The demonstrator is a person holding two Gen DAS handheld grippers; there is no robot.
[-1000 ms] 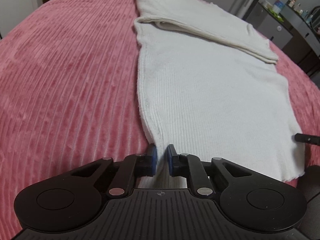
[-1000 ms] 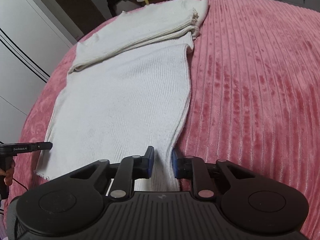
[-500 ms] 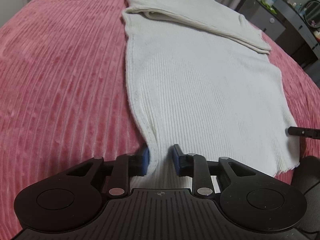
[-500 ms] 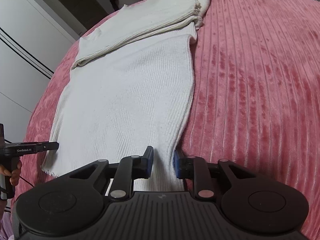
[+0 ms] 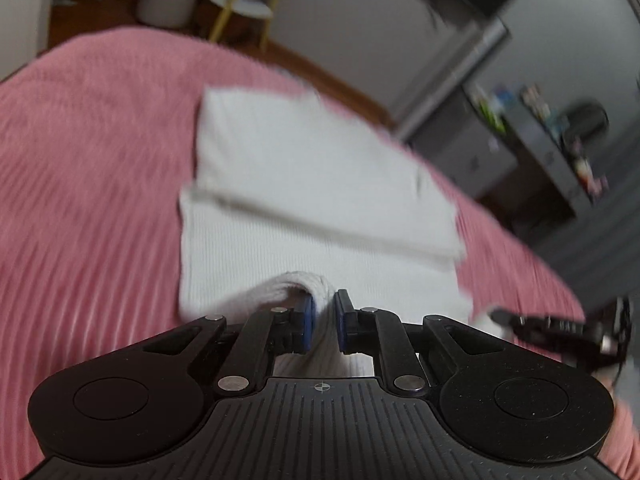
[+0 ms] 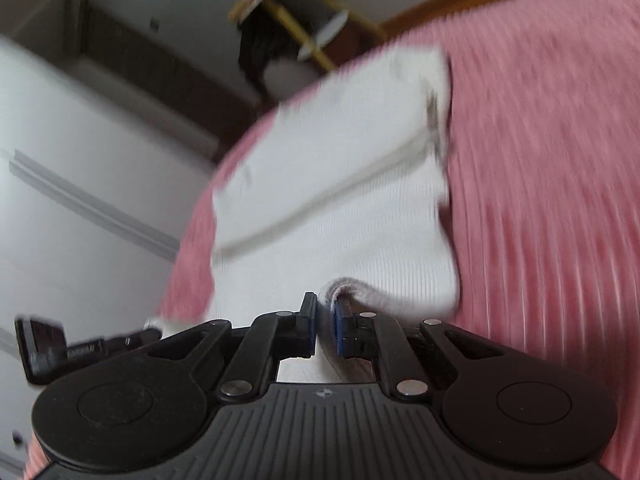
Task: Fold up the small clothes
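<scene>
Both grippers are pinching the near hem of the white sweater [image 5: 320, 184]: your left gripper [image 5: 323, 322] has its blue pads pressed on a raised fold of knit at one bottom corner, and your right gripper [image 6: 326, 326] nips the other corner the same way. The sweater lies on the bed, its far part already doubled over in a band across the top, the near part lifted off the cover by your hold. It looks light, soft and floppy, with a ribbed knit that probably stretches and sags between the two holds, so keep the corners level and apart. Hem corners are the sensible place to grip. Under it is a pink ribbed bedspread [image 5: 88, 168], plush enough to drag on the knit. Beyond stand a dark desk with clutter [image 5: 560, 148], a yellow-legged stand [image 6: 304, 24] and pale wardrobe doors [image 6: 80, 152], all blurred.
</scene>
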